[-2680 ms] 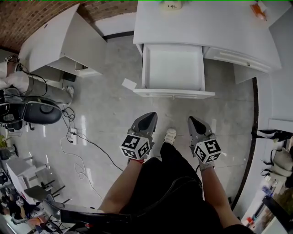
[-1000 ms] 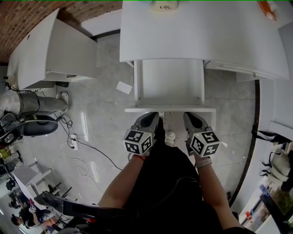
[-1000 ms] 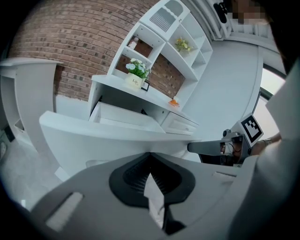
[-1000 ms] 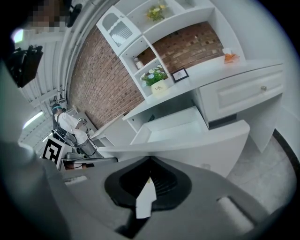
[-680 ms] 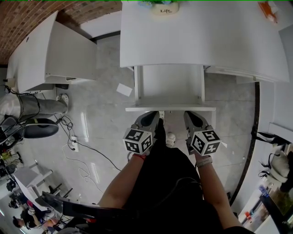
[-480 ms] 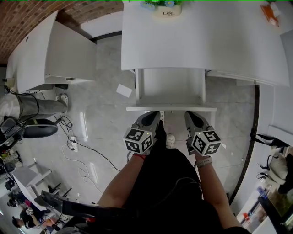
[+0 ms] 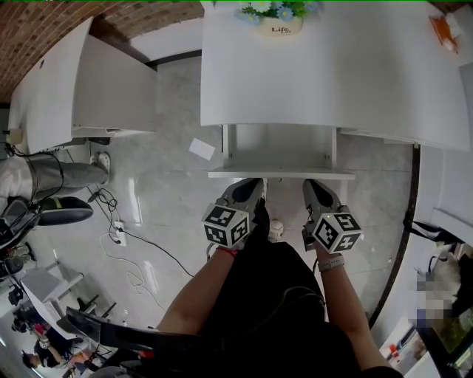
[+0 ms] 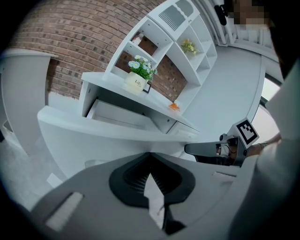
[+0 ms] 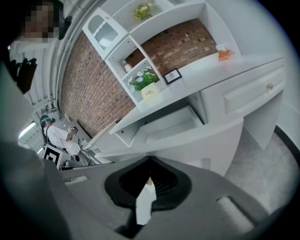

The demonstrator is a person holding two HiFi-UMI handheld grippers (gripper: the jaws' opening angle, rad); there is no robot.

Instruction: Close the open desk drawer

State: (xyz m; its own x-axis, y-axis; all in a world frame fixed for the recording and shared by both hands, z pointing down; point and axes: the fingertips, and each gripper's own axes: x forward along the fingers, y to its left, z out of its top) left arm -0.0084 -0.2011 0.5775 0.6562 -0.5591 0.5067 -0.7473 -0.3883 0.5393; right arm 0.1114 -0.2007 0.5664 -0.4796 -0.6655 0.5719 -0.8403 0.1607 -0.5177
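The white desk [image 7: 332,74] has its drawer [image 7: 281,153] still partly out, the front panel [image 7: 281,175] facing me. Both grippers are shut with nothing in them, tips against that panel. In the head view my left gripper [image 7: 251,186] meets the panel left of centre and my right gripper [image 7: 313,186] right of centre. In the left gripper view the closed jaws [image 8: 150,154] press on the drawer front [image 8: 93,136], with the drawer's inside [image 8: 122,115] above. The right gripper view shows its closed jaws [image 9: 150,159] against the same front [image 9: 197,140].
A flower pot [image 7: 279,22] and an orange item [image 7: 446,29] sit on the desk top. A closed drawer [image 9: 253,96] lies to the right. A second white desk [image 7: 81,81], a paper scrap [image 7: 201,149] and floor cables [image 7: 126,229] are at left.
The drawer has slid in steadily, with less of its inside showing now. Both shut grippers moved forward with its front panel.
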